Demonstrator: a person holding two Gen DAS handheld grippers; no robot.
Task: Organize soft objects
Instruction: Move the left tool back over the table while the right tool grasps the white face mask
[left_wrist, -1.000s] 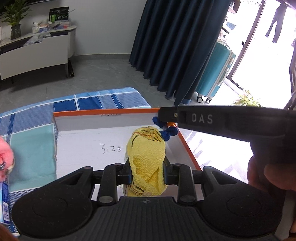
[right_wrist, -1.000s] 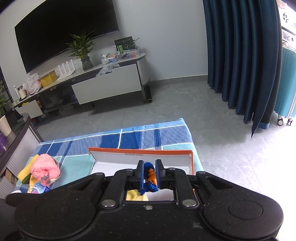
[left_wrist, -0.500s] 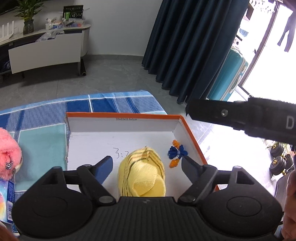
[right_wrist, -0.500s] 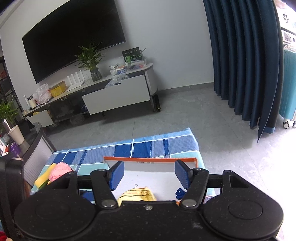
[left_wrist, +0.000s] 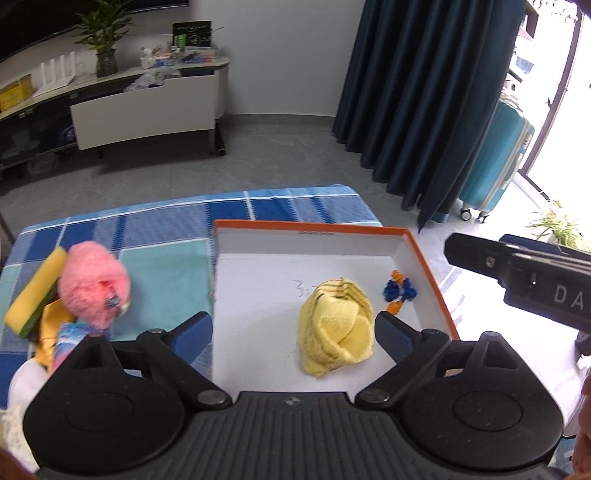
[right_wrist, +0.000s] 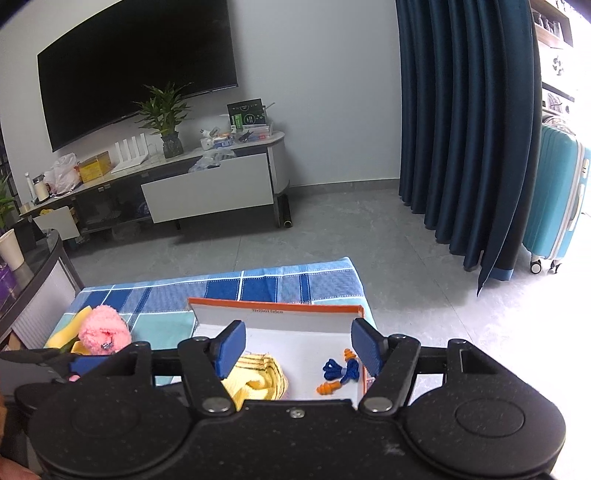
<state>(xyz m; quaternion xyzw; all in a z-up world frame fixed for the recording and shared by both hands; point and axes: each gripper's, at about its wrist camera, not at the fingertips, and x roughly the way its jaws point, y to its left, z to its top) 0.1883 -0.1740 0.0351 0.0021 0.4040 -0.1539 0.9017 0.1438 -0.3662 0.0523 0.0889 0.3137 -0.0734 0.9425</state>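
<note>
A: left gripper (left_wrist: 293, 332) jaws spread wide and opening, pads on neither item. Yellow knit cloth (left_wrist: 336, 326) lies in the gap between them but loose on the box floor, untouched

B: right gripper (right_wrist: 297, 349)?

A: same, jaws opening, nothing clamped. From its camera the cloth sits low left between the blue pads, and the corded earplugs (right_wrist: 341, 373) low right, orange tips and blue cord bunched up

B: where's everything sitting

A: both items inside the white box with orange rim (left_wrist: 424, 258). Cloth roughly mid-floor toward the near side, earplugs just beside it toward the right wall, apart from it. Handwriting on the box floor partly hidden behind the cloth

B: outside the box?

A: left of it on the blue checked cloth (left_wrist: 155, 229): pink fluffy toy (left_wrist: 96, 282) resting against a yellow sponge (left_wrist: 35, 291), plus a couple of small items under them, too blurred to identify. All well apart from the box

B: beyond the table?

A: grey floor, then TV stand (right_wrist: 207, 184) with a potted plant (right_wrist: 164, 118) below a wall TV (right_wrist: 136, 66). Dark blue curtain (right_wrist: 465, 129) to the right, teal suitcase (right_wrist: 554, 199) beside it
</note>
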